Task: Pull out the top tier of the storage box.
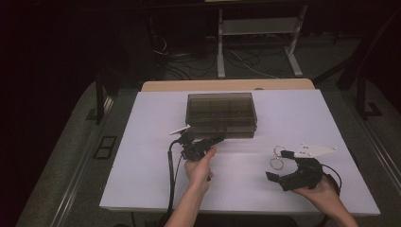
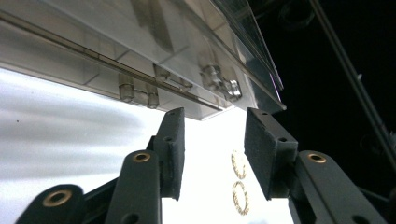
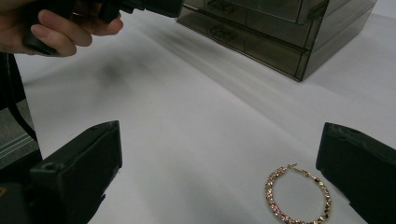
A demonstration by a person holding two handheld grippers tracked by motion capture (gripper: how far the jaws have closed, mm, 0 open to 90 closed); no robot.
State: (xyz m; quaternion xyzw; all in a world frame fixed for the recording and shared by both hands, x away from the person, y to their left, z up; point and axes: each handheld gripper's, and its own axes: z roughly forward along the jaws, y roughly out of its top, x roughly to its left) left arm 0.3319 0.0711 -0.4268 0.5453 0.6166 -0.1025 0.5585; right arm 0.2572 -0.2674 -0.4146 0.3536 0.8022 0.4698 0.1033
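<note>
1. The left gripper (image 1: 213, 141) hovers just in front of the smoky plastic drawer box (image 1: 221, 113); its jaws stand partly apart with nothing between them.
2. The box sits at the middle of the white bench (image 1: 142, 161), its drawers shut.
3. Two gold hoop earrings (image 1: 276, 157) lie on the bench to the right of the box.
4. The right gripper (image 1: 279, 165) rests low with its jaws spread wide on either side of the earrings, pressing on neither.
</note>
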